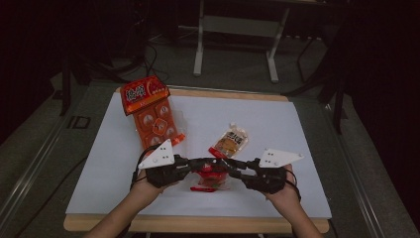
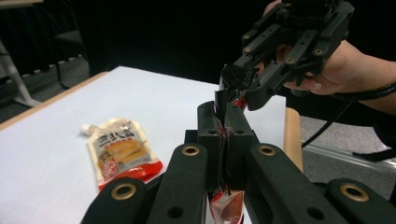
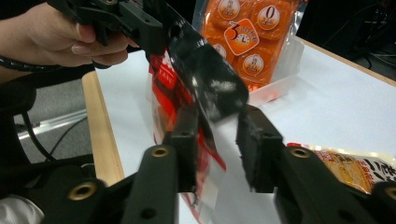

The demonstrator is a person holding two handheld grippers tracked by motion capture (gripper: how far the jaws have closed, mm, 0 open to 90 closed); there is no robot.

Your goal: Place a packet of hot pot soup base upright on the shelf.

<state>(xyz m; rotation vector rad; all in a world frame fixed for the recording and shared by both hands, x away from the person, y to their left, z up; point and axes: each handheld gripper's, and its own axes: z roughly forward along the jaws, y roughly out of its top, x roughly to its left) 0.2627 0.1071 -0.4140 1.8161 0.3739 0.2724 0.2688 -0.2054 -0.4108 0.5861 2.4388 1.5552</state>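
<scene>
A small red and clear packet (image 1: 212,182) hangs between the two grippers near the table's front edge. My left gripper (image 1: 197,165) is shut on one edge of it, and in the left gripper view the jaws (image 2: 226,116) pinch the red film (image 2: 226,207) flat. My right gripper (image 1: 227,169) faces it from the other side. In the right gripper view its jaws (image 3: 219,119) stand apart, with the packet (image 3: 166,88) lying against the left jaw and a gap beside it. The left gripper's fingers (image 3: 205,70) reach in from above.
An orange multi-cup snack pack (image 1: 153,116) lies at the back left of the white table sheet (image 1: 277,119). A spouted food pouch (image 1: 229,141) lies just beyond the grippers. Wooden table edge (image 1: 198,224) runs along the front; table legs stand behind.
</scene>
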